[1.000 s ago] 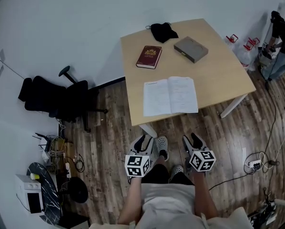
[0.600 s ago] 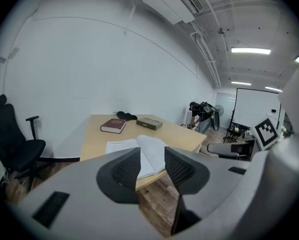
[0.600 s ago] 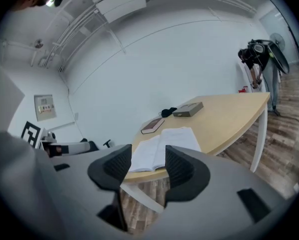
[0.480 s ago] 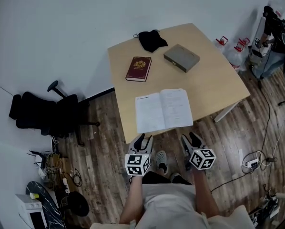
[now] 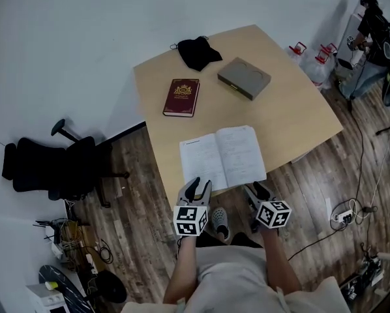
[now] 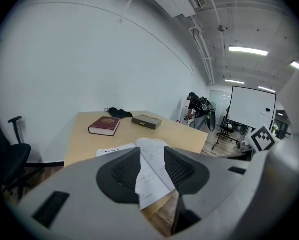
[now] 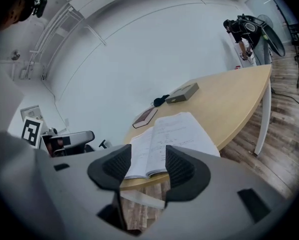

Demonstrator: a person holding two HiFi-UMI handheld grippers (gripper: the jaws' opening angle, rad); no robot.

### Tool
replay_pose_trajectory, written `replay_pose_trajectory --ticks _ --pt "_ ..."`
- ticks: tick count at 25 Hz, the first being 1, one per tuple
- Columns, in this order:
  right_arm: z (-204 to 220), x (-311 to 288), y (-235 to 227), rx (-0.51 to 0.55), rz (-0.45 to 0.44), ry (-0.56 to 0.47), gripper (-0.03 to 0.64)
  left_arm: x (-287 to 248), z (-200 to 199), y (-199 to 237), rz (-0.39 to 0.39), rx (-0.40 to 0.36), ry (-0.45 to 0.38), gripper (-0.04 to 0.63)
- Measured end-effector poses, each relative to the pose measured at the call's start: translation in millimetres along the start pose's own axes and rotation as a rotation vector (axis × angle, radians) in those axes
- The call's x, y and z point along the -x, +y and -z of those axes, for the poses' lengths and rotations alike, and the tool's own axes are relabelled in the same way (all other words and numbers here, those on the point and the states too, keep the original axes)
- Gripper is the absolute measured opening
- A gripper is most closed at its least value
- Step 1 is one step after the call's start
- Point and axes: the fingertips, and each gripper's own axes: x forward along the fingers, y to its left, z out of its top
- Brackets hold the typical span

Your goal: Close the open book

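We stand at the near edge of a pale wooden table [image 5: 293,119] set on a wood-plank floor [image 5: 136,194] against a white wall. A black office chair [image 5: 51,168] sits on the floor off the table's left edge, well apart from everything on the tabletop. On the far half of the tabletop a flat grey box [image 5: 244,78] lies toward the far right corner. A closed dark red book [image 5: 182,97] lies near the left edge, and a crumpled black cloth [image 5: 195,52] lies against the far edge, toward the far left corner. All three lie beyond the open book [image 5: 222,156] and well apart from it.

The open book lies flat along the near edge of the tabletop, closer to the near left corner. Both of its white printed pages face up and its spine runs away from us. The right-hand page arches a little beside the spine.

We hold both grippers low, just off the near edge and over the floor, pointing toward the book. The left gripper [image 5: 200,186] sits by the book's near left corner, its fingers apart with nothing between them. The right gripper [image 5: 255,191] sits by the near right corner, likewise spread and empty. Each gripper view looks at the book's pages through its own gap.
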Motion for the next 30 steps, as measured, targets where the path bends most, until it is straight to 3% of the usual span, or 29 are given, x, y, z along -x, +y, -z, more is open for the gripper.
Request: replay_pose_trajectory --ticks 3,7,10,14,18,25,30 --pt "9 -14 -12 -0.084 0.019 0.002 0.222 -18 -1 10 0.024 -0.002 0.009 0.16" --pt "24 -29 -29 -0.283 0.013 -0.017 0.222 -40 0 22 0.055 -0.006 0.029 0.159" --pt "37 -37 -31 -0.512 -0.057 -0.018 0.227 -55 1 25 0.081 -0.029 0.048 0.16" --pt "65 -44 -23 -0.785 -0.174 0.073 0.216 -67 -1 26 0.109 -0.041 0.063 0.16" --pt "65 -49 -27 -1.052 -0.295 -0.043 0.216 -74 0 29 0.118 -0.036 0.072 0.16" --pt "60 -67 -28 -1.067 -0.287 -0.066 0.216 -79 4 43 0.112 -0.041 0.085 0.16" --pt "51 -72 -39 -1.083 -0.246 -0.157 0.215 -77 1 58 0.095 -0.038 0.081 0.16"
